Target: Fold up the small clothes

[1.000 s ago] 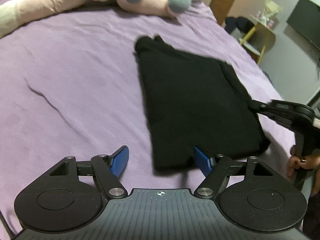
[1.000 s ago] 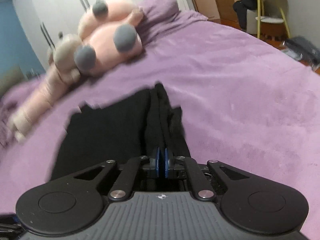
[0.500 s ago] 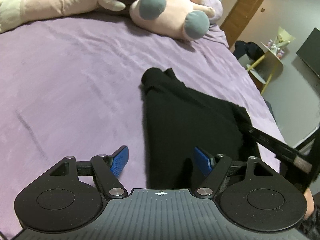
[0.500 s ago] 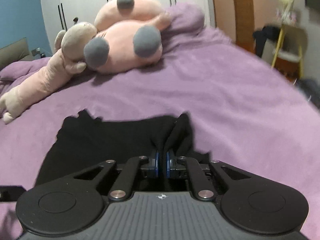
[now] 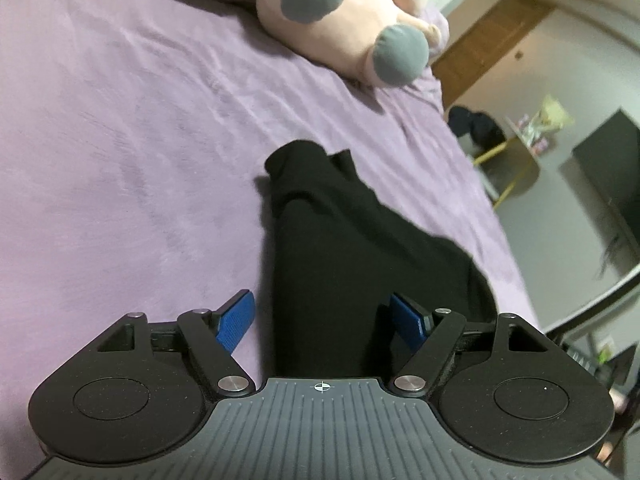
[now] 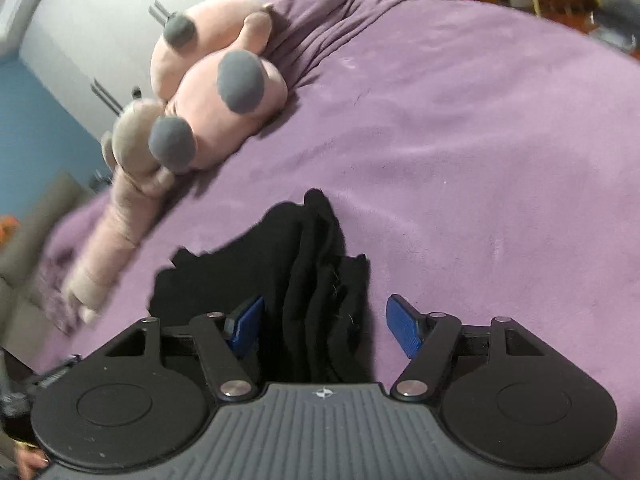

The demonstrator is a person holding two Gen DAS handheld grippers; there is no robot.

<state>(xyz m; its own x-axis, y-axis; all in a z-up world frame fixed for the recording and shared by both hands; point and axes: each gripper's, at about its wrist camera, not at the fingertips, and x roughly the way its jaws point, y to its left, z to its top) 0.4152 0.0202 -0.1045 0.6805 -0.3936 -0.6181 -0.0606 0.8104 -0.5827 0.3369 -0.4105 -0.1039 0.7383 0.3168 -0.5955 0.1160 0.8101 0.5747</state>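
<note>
the black garment point(image 5: 360, 264) lies low in the middle of both frames on the purple bedspread point(image 5: 120, 140), already doubled over, its edges bunched. the right gripper point(image 6: 324, 324) is opening, pads off the cloth; the left gripper point(image 5: 324, 316) is spread, empty. likely squaring or another fold remains.
</note>
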